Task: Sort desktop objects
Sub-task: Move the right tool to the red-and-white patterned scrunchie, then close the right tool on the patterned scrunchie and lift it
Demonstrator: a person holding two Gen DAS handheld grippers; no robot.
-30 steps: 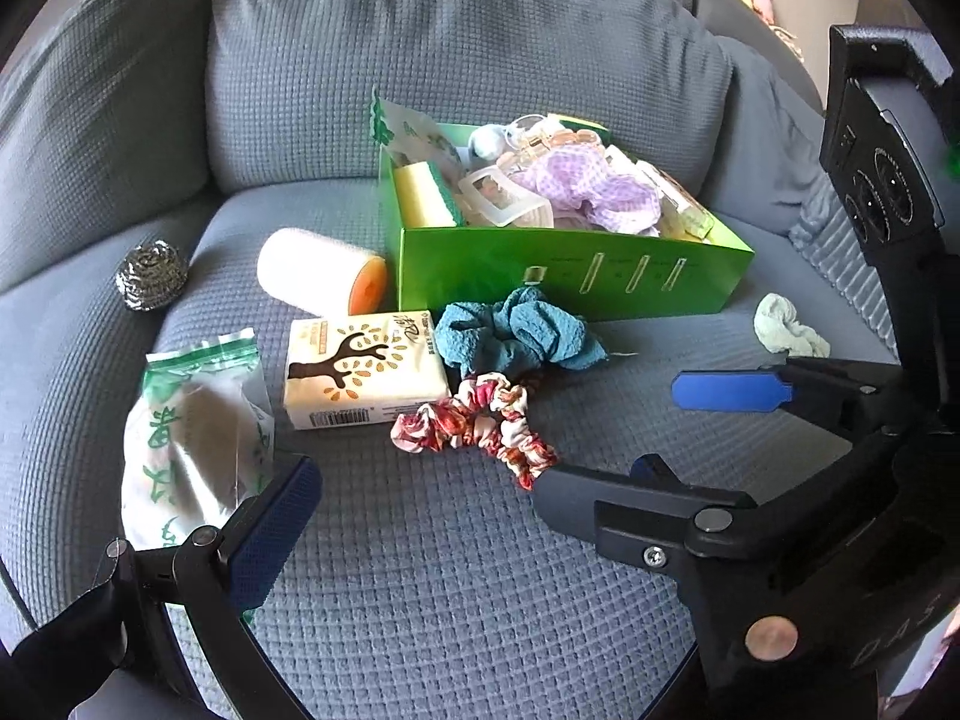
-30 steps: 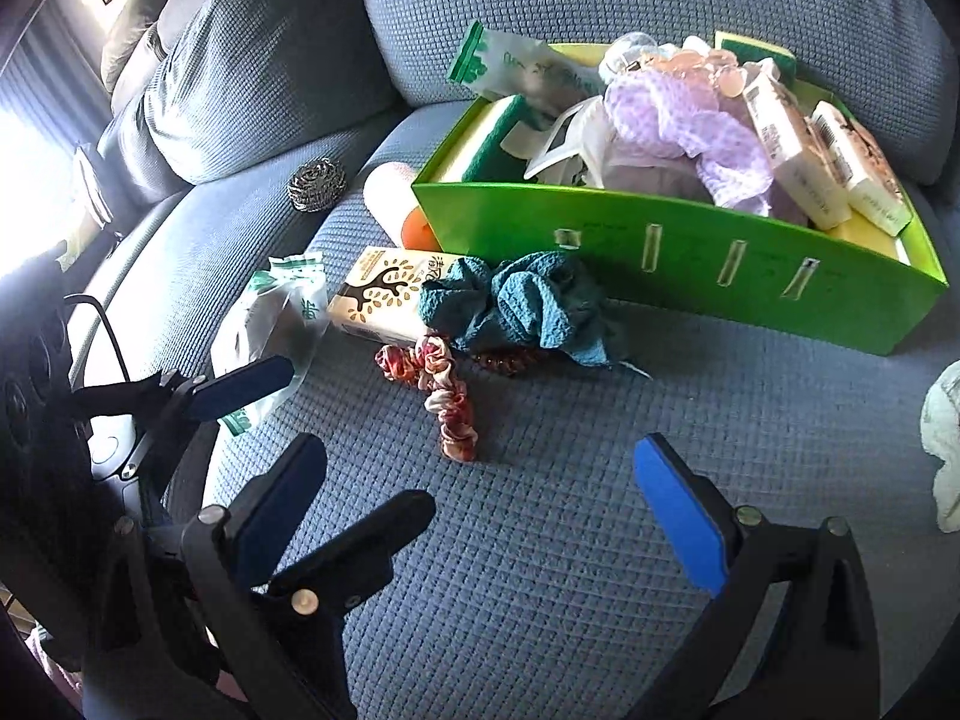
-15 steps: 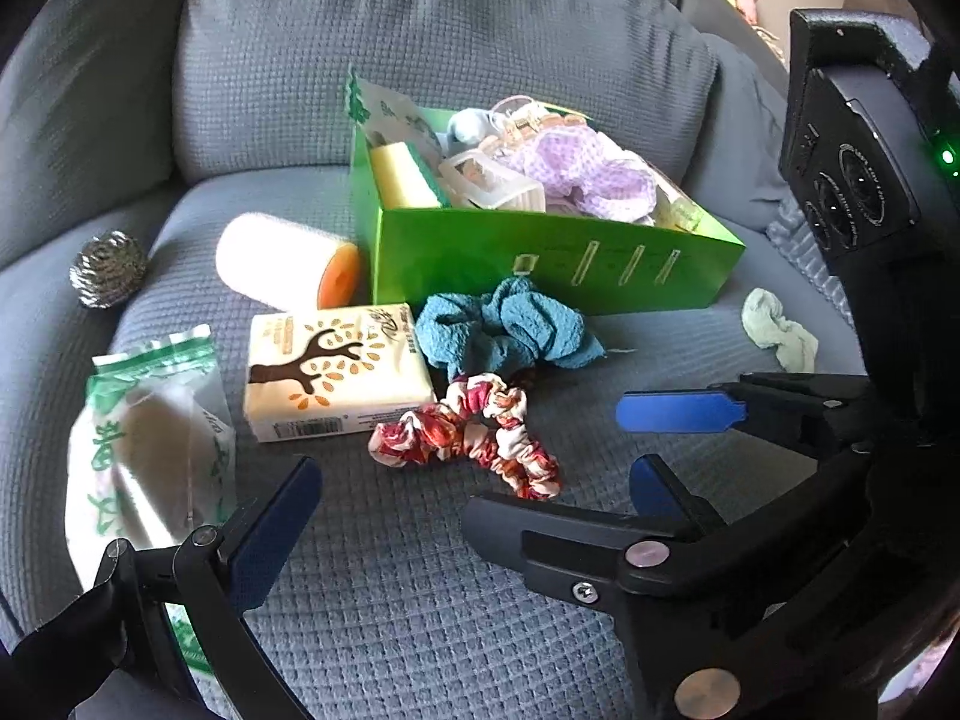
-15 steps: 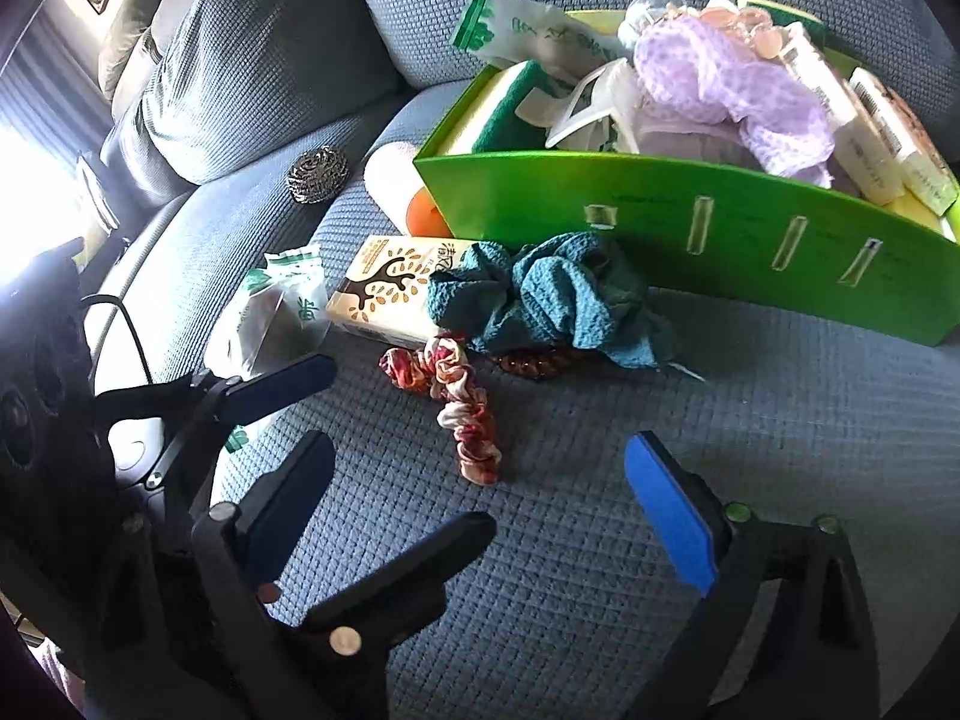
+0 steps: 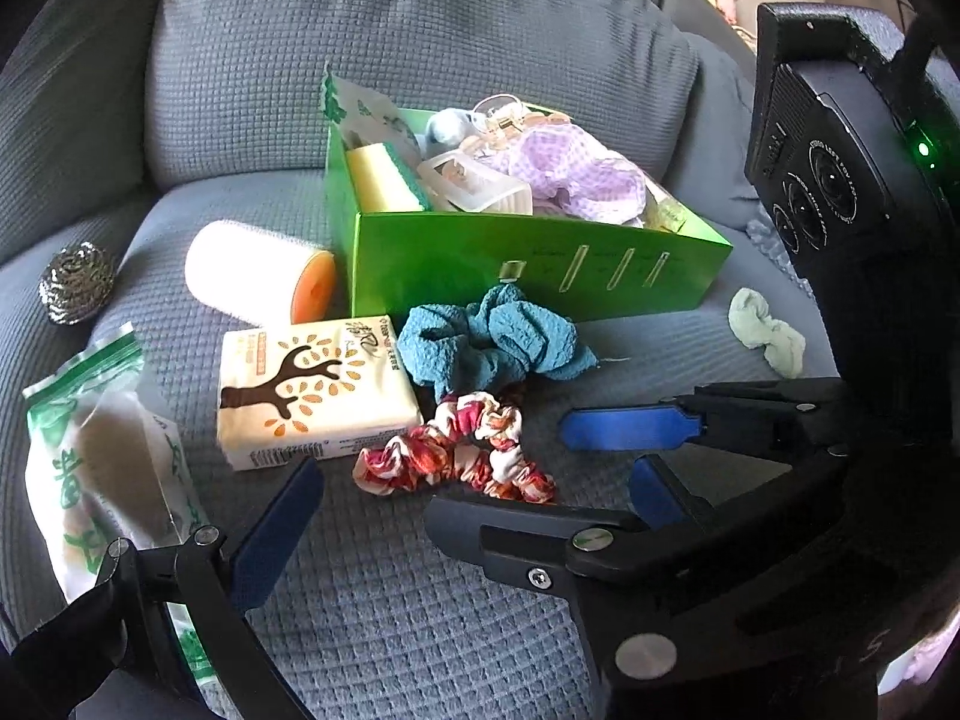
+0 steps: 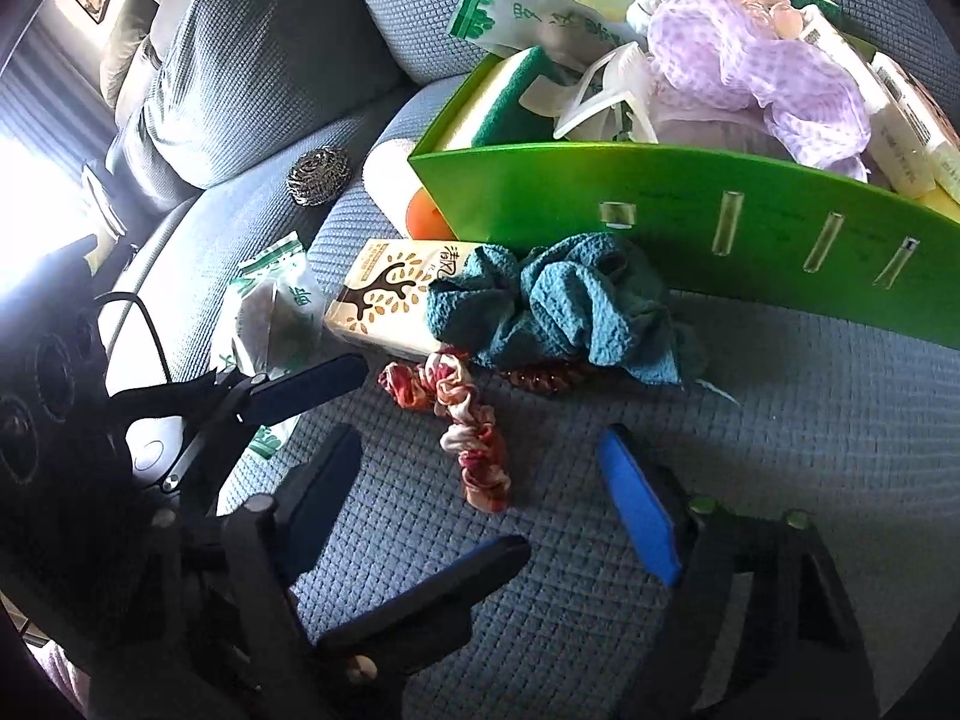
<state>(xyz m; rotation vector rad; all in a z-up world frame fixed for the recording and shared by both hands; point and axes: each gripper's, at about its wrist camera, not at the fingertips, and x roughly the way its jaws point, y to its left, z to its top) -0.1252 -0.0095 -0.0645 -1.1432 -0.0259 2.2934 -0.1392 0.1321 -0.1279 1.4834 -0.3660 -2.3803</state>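
Both the left gripper [image 6: 336, 408] and right gripper [image 6: 480, 498] were spread wide and empty, red floral scrunchie [image 6: 456, 420] sat at 12 o'clock of the right one, below the green box [image 6: 660, 210].

On the sofa: three scrunchies [image 5: 454, 455] [image 5: 492, 345] [image 5: 767, 330], one green box [image 5: 528, 267], one tissue pack [image 5: 315, 390], one roller [image 5: 258, 273], one scourer [image 5: 77, 290], one bag [image 5: 102, 468].

Bare cushion [image 6: 810, 420] lies open at 3 o'clock; scrunchies [image 6: 468, 420], tissue pack [image 6: 390, 294] and box [image 6: 690, 216] crowd 12 o'clock.
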